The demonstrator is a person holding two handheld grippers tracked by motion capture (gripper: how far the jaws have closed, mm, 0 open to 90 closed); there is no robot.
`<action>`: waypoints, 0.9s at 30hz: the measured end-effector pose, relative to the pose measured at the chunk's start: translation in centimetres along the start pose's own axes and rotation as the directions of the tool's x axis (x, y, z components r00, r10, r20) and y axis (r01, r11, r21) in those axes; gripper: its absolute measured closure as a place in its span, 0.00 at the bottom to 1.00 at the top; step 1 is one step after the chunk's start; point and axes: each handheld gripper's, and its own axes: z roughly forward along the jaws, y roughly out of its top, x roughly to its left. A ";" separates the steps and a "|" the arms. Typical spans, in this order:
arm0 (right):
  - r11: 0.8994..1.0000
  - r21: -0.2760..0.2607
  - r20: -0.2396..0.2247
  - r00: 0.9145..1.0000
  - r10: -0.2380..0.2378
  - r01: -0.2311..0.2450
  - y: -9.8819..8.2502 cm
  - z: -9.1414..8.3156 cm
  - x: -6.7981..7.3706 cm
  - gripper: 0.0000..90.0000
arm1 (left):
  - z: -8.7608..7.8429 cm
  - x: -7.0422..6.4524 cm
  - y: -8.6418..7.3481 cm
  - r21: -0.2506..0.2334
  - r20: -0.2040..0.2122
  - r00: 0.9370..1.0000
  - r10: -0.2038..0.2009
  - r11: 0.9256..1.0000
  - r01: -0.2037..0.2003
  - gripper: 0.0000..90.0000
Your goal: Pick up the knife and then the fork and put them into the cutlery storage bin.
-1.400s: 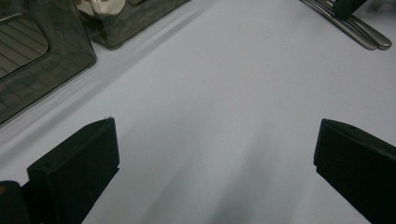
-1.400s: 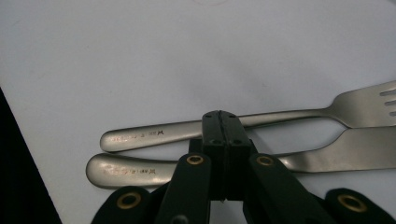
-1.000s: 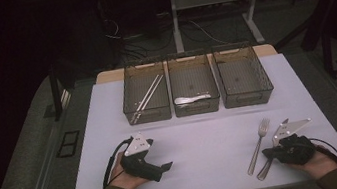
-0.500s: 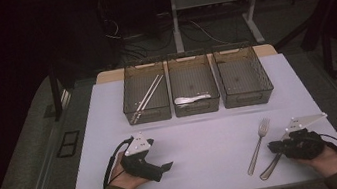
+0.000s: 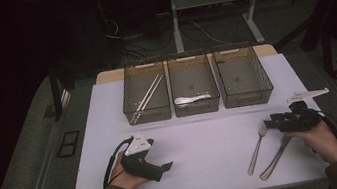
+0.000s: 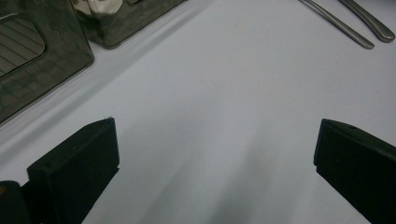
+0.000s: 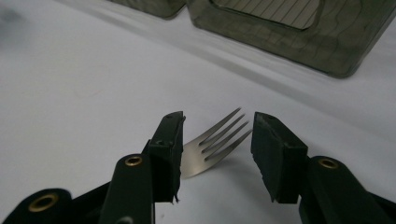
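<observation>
Slim polished stainless-steel fork [image 7: 212, 140]: lay flat on the white table mat [image 5: 204, 144], tines between the half-spread jaws of the right gripper [image 7: 217, 154], which had just been opening and pressed nothing. Judged light, rigid, slippery; best pinched across the neck below the tines. Beside it, a second steel utensil [image 5: 274, 157]. Left gripper [image 6: 215, 154]: jaws wide, empty. Beyond: three smoked-plastic bins [image 5: 194, 88].

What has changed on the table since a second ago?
The right gripper has slid from the handle ends near the table edge up to the head of the fork, and its jaws have just been opening; the tines now lie between them, not pinched. The left gripper, open, kept its place. The fork, the second utensil and the three bins lie as before.
</observation>
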 end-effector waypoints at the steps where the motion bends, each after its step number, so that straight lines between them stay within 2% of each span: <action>1: 1.000 0.003 -0.001 1.000 0.006 -0.006 0.1 0.2 -0.2 0.59 | 0.0 0.0 0.0 0.000 0.001 1.000 -0.004 1.000 0.004 0.00; 7: 0.999 0.038 -0.017 1.000 0.005 -0.004 0.3 1.7 -0.9 0.63 | 0.1 -0.1 0.0 -0.006 0.005 1.000 -0.011 1.000 0.011 0.00; 12: 0.998 0.057 -0.044 0.999 0.007 -0.005 0.1 2.2 -1.1 0.70 | 0.2 -0.2 0.0 -0.002 0.008 1.000 -0.008 1.000 0.008 0.00; 15: 0.998 0.066 -0.046 0.999 0.010 -0.007 0.0 2.3 -1.2 0.75 | 0.2 -0.1 0.0 -0.002 0.008 1.000 -0.010 1.000 0.010 0.00; 18: 0.998 0.061 -0.056 0.998 0.023 -0.019 -0.1 2.3 -1.4 0.76 | 0.2 -0.2 0.0 -0.001 0.008 1.000 -0.009 1.000 0.009 0.00; 22: 0.999 0.047 -0.065 0.998 0.017 -0.014 -0.1 2.2 -1.5 0.81 | 0.2 -0.2 0.0 0.000 0.008 1.000 -0.009 1.000 0.009 0.00; 24: 0.999 0.030 -0.074 0.997 0.017 -0.015 0.0 2.0 -1.5 0.86 | 0.2 -0.2 0.0 0.002 0.009 1.000 -0.008 1.000 0.008 0.00; 27: 1.000 0.029 -0.077 0.997 0.013 -0.011 0.0 1.9 -1.5 0.88 | 0.2 -0.1 0.0 0.001 0.010 1.000 -0.008 1.000 0.008 0.00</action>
